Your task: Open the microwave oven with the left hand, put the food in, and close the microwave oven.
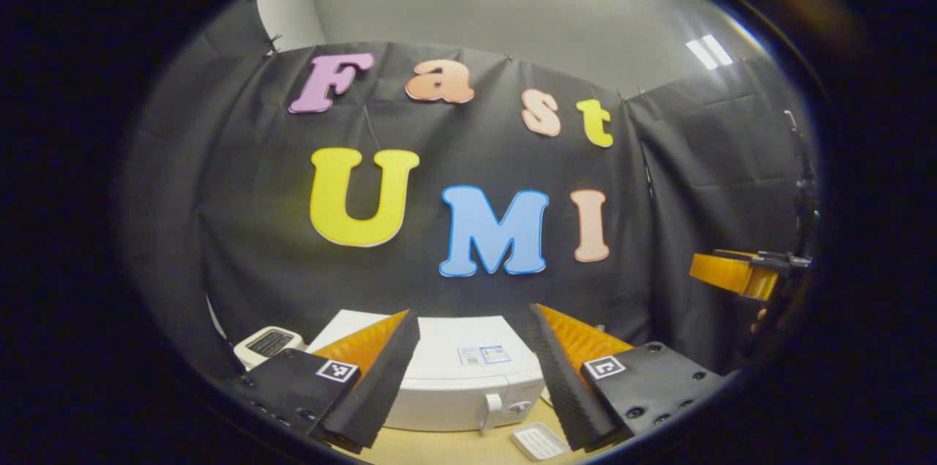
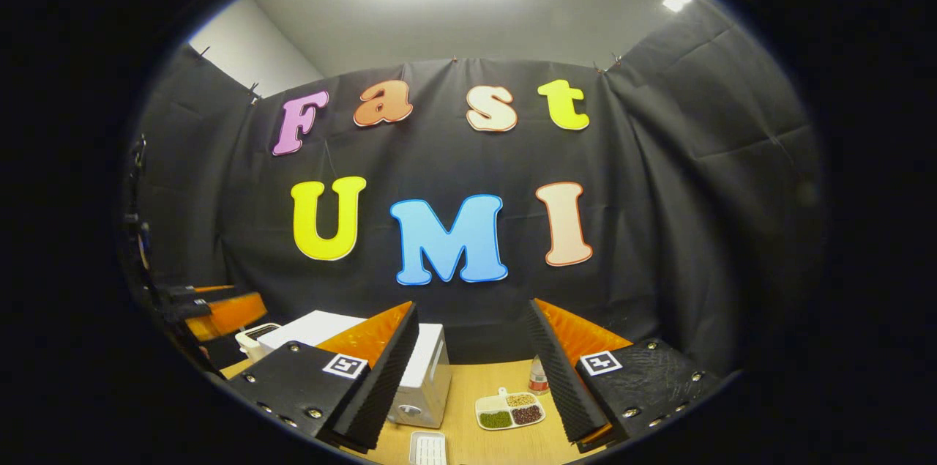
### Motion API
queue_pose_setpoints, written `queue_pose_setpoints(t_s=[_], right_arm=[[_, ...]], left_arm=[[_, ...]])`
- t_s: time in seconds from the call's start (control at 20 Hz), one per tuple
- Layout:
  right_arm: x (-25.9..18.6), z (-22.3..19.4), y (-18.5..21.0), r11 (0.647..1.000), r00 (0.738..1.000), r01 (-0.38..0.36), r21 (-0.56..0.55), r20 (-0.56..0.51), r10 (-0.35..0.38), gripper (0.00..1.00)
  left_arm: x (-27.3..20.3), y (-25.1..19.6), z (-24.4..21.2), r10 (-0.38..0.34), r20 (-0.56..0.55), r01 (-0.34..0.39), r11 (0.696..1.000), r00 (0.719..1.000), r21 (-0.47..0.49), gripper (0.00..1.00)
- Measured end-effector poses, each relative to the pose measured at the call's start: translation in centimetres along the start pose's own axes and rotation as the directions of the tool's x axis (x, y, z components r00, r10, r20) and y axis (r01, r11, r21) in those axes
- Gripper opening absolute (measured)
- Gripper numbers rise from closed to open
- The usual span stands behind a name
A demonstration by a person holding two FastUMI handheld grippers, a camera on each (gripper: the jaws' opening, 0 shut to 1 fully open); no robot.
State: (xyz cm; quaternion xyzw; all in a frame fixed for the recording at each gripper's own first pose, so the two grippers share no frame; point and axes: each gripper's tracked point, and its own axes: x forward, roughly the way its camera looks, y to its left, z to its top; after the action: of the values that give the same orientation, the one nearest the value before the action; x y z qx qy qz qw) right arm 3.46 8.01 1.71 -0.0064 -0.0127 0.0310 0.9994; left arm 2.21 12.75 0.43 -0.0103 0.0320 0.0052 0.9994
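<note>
A white microwave oven (image 1: 468, 384) stands on the wooden table with its door closed and its handle (image 1: 492, 410) at the front right. My left gripper (image 1: 472, 377) hovers open above and in front of it, nothing between its fingers. In the right gripper view the same microwave oven (image 2: 428, 377) sits left of centre. A divided white plate of food (image 2: 509, 410) holding beans and grains lies on the table to its right. My right gripper (image 2: 472, 377) is open and high over the table, holding nothing.
A small white ribbed tray (image 1: 538, 441) lies near the table's front, also seen as the ribbed tray (image 2: 428, 448). A white toaster-like appliance (image 1: 267, 344) stands left of the microwave. A small bottle (image 2: 538, 377) stands behind the plate. The other gripper (image 1: 739, 274) shows at far right.
</note>
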Motion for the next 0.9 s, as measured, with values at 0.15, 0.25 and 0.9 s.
queue_pose_setpoints(t_s=[0.15, 0.25, 0.9], right_arm=[[-0.3, 0.3, 0.8, 1.000, 1.000, -0.006, -0.010, 0.011, 0.006, 0.90], [-0.4, 0.3, 1.4, 1.000, 1.000, -0.006, -0.008, 0.014, 0.006, 0.90], [-1.7, 0.4, 5.1, 0.999, 0.999, 0.031, -0.014, 0.020, -0.031, 0.96]], left_arm=[[-1.3, 0.9, 0.9, 0.012, 0.008, -0.012, 1.000, 1.000, 0.000, 0.96], [-1.6, 1.4, 0.6, 0.013, -0.002, -0.013, 1.000, 1.000, 0.008, 0.97], [-2.9, 3.4, 0.8, -0.075, 0.000, 0.075, 0.997, 0.997, 0.004, 0.96]])
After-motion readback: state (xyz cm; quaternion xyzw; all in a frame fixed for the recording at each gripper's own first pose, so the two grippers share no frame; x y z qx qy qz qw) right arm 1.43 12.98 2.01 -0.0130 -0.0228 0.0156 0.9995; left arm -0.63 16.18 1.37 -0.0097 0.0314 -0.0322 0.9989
